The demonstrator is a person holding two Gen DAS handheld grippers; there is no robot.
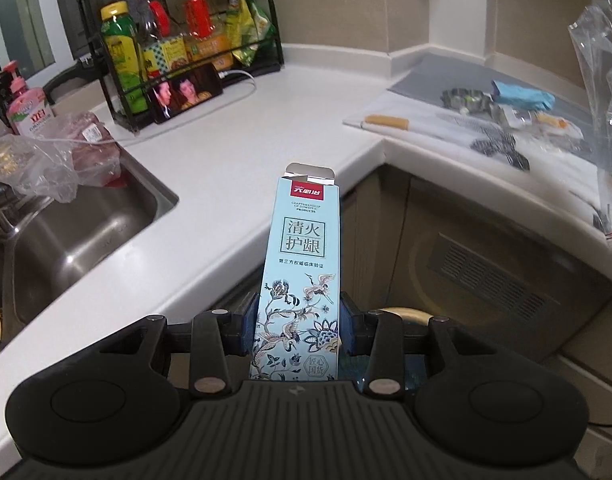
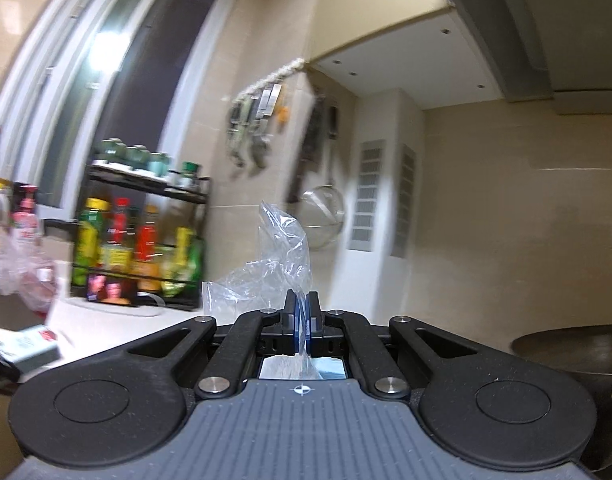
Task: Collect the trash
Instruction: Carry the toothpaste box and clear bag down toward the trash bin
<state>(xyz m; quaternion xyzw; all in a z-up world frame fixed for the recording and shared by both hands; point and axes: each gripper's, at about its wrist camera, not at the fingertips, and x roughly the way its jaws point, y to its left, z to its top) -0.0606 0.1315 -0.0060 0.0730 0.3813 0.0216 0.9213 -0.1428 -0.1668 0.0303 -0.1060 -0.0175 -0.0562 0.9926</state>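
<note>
Left gripper (image 1: 299, 318) clamped on pale blue carton (image 1: 297, 280), held upright, top flap open, inside not visible; carton hangs past the white tabletop (image 1: 233, 136) edge, over the gap at the inner corner; steel sink (image 1: 77, 224) at left, basin bare, bagged pink item (image 1: 87, 146) on its rim; wire rack (image 1: 177, 44) at back holds bottles and packets; scraps and blue wrapper (image 1: 522, 94) on grey mat at right; right gripper (image 2: 301, 316) clenched on clear plastic bag (image 2: 273, 256), bag contents not discernible; view blurred.
</note>
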